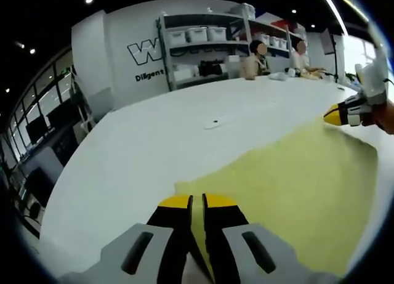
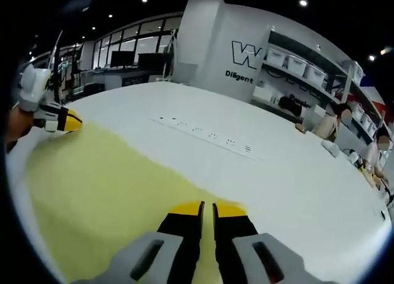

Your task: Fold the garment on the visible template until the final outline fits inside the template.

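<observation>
Garment [image 1: 295, 185] spread yellow on the white worktop [image 1: 141, 148], mid-fold.
Left gripper [image 1: 197, 202] and right gripper [image 2: 207, 207] each clench an edge; next, both must carry it across together.

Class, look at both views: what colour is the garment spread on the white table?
Pale yellow, plain; the garment shows best in the right gripper view.

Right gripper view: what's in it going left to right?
Other hand-held gripper pinching the garment's far corner → yellow garment → this view's own hand-held gripper, jaws near-closed on the garment's edge → row of marks on the white table → seated people at far right.
</observation>
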Demonstrator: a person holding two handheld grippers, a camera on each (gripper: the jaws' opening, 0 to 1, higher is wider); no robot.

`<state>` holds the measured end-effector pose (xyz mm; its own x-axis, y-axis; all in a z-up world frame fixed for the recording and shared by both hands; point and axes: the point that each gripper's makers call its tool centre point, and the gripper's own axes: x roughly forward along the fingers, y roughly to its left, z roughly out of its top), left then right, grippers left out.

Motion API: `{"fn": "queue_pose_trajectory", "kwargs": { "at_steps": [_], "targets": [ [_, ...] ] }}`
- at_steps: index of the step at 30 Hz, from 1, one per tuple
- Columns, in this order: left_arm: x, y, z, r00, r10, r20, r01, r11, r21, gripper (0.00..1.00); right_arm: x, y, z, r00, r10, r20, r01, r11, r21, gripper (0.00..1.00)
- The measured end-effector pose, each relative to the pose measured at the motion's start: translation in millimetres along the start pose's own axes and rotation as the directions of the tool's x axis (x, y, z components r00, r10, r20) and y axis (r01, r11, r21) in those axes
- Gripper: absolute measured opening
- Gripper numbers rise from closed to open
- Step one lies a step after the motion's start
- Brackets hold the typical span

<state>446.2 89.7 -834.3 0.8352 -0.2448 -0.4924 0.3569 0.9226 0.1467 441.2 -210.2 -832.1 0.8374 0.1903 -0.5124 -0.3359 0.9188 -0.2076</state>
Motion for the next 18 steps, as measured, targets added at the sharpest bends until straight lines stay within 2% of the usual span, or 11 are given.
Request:
{"fn": "queue_pose_trajectory", "kwargs": {
  "at_steps": [4, 10, 14, 18],
  "targets": [
    [-17.9, -0.8, 10.1, 0.999, 0.001, 0.039, -0.001, 1.000, -0.006, 0.04, -17.9, 3.1, 14.8, 0.999, 0.000, 0.034, 0.001, 1.000, -0.019, 0.01],
    [-41.9, -5.9, 10.5, 0.999, -0.001, 0.052, 0.002, 1.000, -0.014, 0.06, -45.4, 8.2, 22.9, 0.998, 0.003, 0.057, 0.000, 0.999, -0.045, 0.02],
    [-62.0, -12.3, 6.8, 0.998, -0.005, 0.060, 0.006, 1.000, -0.018, 0.06, -66.0, 12.0, 20.5, 0.998, 0.005, 0.067, -0.002, 0.999, -0.049, 0.02],
    [-77.3, -16.9, 0.0, 0.998, -0.007, 0.058, 0.009, 1.000, -0.027, 0.07, -87.7, 20.0, 6.3, 0.999, 0.009, 0.054, -0.007, 0.999, -0.049, 0.02]
  ]
}}
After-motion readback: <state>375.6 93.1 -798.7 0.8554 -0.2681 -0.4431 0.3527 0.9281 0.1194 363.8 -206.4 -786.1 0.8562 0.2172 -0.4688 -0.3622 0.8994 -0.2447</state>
